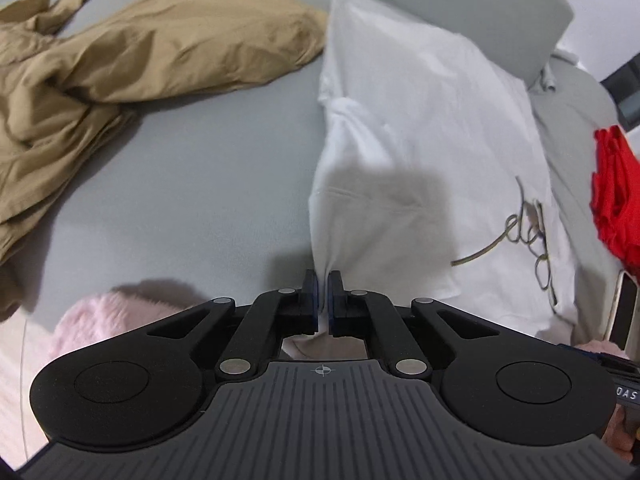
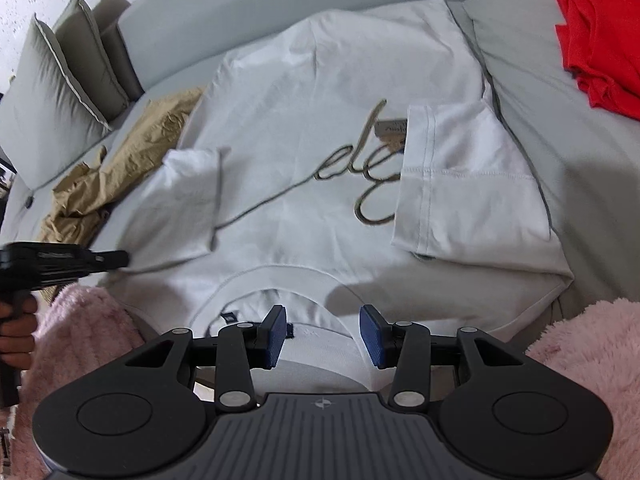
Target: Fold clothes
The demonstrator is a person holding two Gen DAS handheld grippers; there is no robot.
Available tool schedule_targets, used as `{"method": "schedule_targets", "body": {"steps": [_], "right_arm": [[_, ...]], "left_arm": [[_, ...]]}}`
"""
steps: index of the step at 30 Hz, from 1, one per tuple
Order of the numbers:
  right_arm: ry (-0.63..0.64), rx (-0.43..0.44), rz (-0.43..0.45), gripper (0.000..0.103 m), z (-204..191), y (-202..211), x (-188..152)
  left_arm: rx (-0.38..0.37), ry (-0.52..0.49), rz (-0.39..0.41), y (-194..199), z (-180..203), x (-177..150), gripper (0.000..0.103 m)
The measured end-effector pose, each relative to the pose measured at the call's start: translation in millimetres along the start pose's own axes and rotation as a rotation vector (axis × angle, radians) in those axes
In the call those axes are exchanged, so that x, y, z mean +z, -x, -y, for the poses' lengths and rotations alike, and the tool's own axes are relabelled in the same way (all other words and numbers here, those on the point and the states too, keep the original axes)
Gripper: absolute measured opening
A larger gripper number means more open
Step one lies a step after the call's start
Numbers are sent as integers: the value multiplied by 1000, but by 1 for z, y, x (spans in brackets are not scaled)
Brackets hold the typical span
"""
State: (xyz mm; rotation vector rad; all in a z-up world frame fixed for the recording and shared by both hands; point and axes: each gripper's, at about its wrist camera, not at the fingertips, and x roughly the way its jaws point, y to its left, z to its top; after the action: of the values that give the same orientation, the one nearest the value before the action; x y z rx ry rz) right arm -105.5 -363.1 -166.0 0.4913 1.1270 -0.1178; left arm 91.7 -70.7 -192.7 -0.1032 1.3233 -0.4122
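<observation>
A white T-shirt (image 2: 320, 184) lies spread face up across the middle of the grey sofa seat (image 1: 192, 184), its collar toward the front edge and both sleeves already turned in over the chest. The left gripper (image 1: 323, 280) has its fingers pressed together on a pinch of the shirt's left shoulder edge, near the seat's front edge; the cloth rises into the pads in a tight ridge. The right gripper (image 2: 323, 320) hangs spread wide just above the collar, holding nothing. The main risk looks to be an uneven lift: with only 1 corner gripped, pulling now would likely drag the shirt askew and shake the 2 folded sleeves open. The pinch also seems thin, so the fabric could slip out under tension. If the right gripper closes on the collar ribbing alone, it may catch only the top layer and separate front from back. A crumpled tan garment (image 1: 132, 52) touches the shirt's far left edge and could get swept along, and a folded red garment (image 2: 596, 36) sits near the seat's far right corner, well apart.
</observation>
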Motion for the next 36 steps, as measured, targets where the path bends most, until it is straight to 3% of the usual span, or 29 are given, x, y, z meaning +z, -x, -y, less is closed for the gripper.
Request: {"method": "schedule_targets", "body": {"steps": [4,6,9,13,17,18,20,24,29,31,34,35,36], "right_arm": [[4,-10,-8,44,5,4,-2],[7,-6,15,47,9,16,-2],[14,-27,32,50,16,30,-1],[-64,-40,-31,52,30,29,-4],[-221,-1,-60,53,40,20,-8],[-255,-5,-70,54,42,17,-9],[-285,-15,-67,54,41,15,-10],[-325,-49,-46,58,42,14,-10],[-410,2,-61,52,57,-9,-12],[-392,-33,-52,45,55,-15,-14],[-327,-74,-41,22,48,-10,-14],[-303,-81,-37,10,47,-6,-15],[-280,-87,-34,9,45,-1,-15]], "left_arm": [[18,36,-10,-2,-4,-1,20],[55,20,12,5,1,-2,40],[131,-103,102,29,18,-15,41],[-16,-148,41,38,40,-35,41],[-75,-108,-68,16,62,-51,41],[-53,-102,-83,8,67,-55,41],[-20,-89,-97,-2,74,-60,41],[-29,-55,-120,-10,78,-64,44],[-28,-20,-106,-21,77,-68,48],[-34,-19,-96,-25,76,-69,44],[-7,-43,-75,-22,79,-72,21],[-1,-62,-66,-18,83,-73,8],[5,-81,-57,-14,88,-75,6]]}}
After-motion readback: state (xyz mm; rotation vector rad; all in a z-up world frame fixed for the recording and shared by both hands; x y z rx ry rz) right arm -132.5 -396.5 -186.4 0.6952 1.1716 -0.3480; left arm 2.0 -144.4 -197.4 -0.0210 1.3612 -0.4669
